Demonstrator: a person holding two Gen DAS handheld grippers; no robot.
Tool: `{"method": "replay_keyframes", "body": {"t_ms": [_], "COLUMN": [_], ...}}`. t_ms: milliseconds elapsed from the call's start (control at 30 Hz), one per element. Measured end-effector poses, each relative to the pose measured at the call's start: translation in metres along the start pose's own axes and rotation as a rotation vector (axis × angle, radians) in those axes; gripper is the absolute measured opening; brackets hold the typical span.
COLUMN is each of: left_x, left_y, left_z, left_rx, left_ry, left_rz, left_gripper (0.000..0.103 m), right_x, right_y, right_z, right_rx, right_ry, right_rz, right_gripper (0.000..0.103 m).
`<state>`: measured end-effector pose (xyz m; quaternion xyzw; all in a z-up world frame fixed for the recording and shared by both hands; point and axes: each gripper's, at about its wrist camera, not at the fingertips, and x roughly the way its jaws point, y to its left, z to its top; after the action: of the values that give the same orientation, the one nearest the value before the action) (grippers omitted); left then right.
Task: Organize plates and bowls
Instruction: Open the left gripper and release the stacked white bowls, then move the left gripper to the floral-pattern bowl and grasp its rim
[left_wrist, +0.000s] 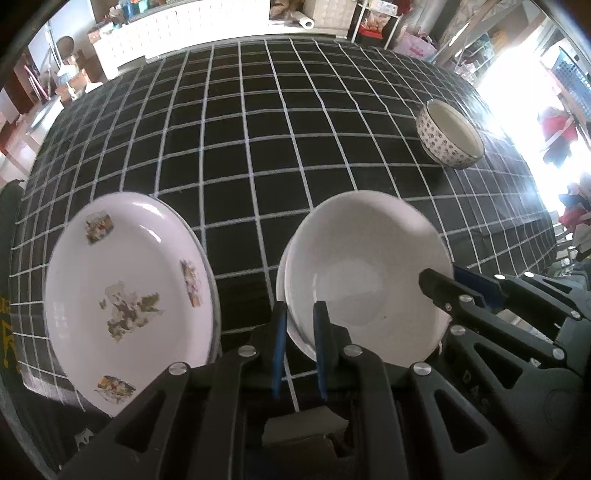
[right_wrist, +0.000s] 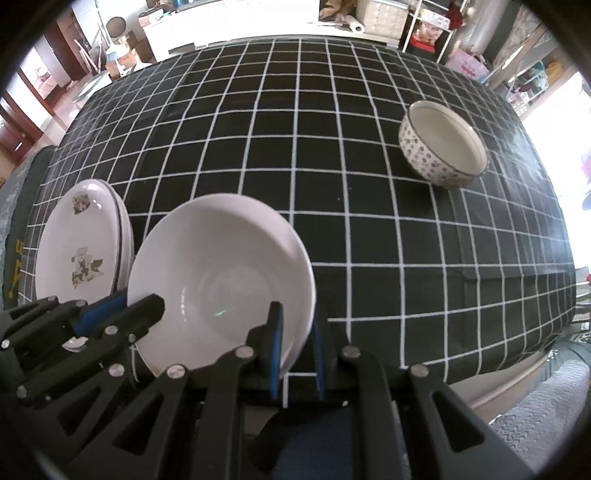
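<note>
With my left tool (left_wrist: 300, 328) and right tool (right_wrist: 297, 332) each clamped on opposite rims of the white bowl (right_wrist: 221, 273) near the table's (right_wrist: 332, 129) front edge, I judge the next move stacks it with the patterned bowl (right_wrist: 443, 147).

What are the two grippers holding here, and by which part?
Both hold the white bowl by its rim: the left gripper on its left edge, the right gripper on the opposite edge.
</note>
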<state>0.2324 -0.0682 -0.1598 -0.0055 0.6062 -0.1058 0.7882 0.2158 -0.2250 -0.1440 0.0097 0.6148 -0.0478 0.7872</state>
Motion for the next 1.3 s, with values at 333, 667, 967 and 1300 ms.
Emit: {"method": "replay_keyframes", "body": {"t_ms": [333,667,967,1300], "left_x": [-0.004,-0.03,-0.071,-0.097], "left_y": [0.003,-0.003,-0.024,-0.076], "left_z": [0.0,-0.005,0.005,0.035], "left_rx": [0.002,0.025,0.066,0.169], "left_ry": [0.001,-0.043,-0.133,-0.176], "left_rz": [-0.011,-0.001,0.003,-0.015], "left_gripper": [0.012,0.012,0.012,0.024], "right_x": [-0.007,-0.018,-0.067,-0.108], "right_y": [0.001,-0.011,-0.045,-0.1], "right_z": [0.0,-0.007,-0.01,0.004], "right_rx": [0.0,0.052,0.132,0.209], "right_ry": [-0.006,-0.025,-0.123,-0.194], "right_rz": [0.006,0.054,0.1,0.092], "right_gripper": [0.019,0.019,0.019,0.021]}}
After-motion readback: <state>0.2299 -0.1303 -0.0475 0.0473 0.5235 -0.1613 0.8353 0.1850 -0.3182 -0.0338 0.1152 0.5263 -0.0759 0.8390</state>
